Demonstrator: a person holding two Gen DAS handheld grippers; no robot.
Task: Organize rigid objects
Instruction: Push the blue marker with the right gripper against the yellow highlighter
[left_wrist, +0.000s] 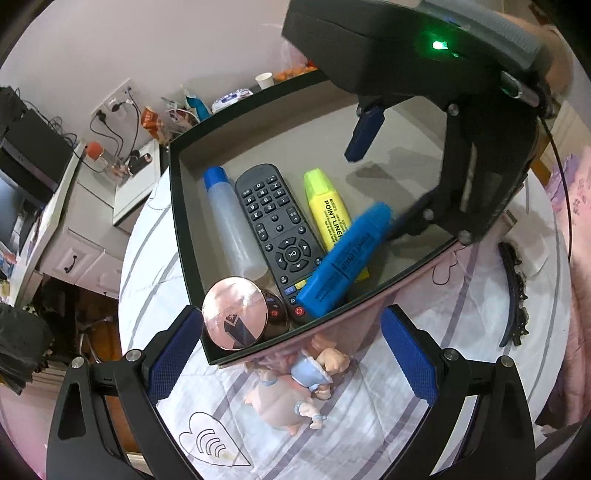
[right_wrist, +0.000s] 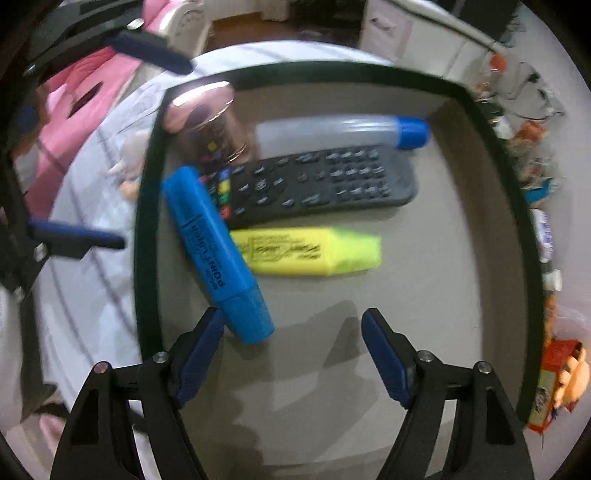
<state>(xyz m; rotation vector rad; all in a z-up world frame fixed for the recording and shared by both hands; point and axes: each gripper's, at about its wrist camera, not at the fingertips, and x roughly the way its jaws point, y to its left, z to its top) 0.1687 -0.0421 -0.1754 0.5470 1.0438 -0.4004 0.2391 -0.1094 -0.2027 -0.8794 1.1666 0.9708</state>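
1. Grippers first: your right gripper (right_wrist: 291, 354) hangs over the near floor of the black-rimmed, grey-lined box (left_wrist: 192, 236), jaws spread wide and holding nothing. The blue highlighter marker (right_wrist: 218, 254) lies just beside its left pad (right_wrist: 199, 350), cap end nearest you.

2. Your left gripper (left_wrist: 291, 354) sits outside the box's near rim, jaws also wide apart and empty, straddling a small pink doll figure in pale blue clothes (left_wrist: 295, 391) on the striped white bedsheet (left_wrist: 424, 325).

3. Box contents, in the left wrist view: a translucent bottle with blue cap (left_wrist: 232, 221) lies at the left, a black remote control (left_wrist: 280, 232) alongside it, a yellow highlighter marker (left_wrist: 328, 206) next right. These three lie roughly parallel, which looks deliberate, to save floor space.

4. That blue marker breaks the row: it lies slanted across the yellow one's lower end and the remote's corner. I'd judge it needs straightening.

5. A shiny rose-gold round-lidded container (left_wrist: 236, 317) stands upright in the near-left corner, touching the remote's end.

6. Off to the right on the sheet, a dark toothed hair clip (left_wrist: 517, 295) waits outside the box; with the doll, that's likely what remains.
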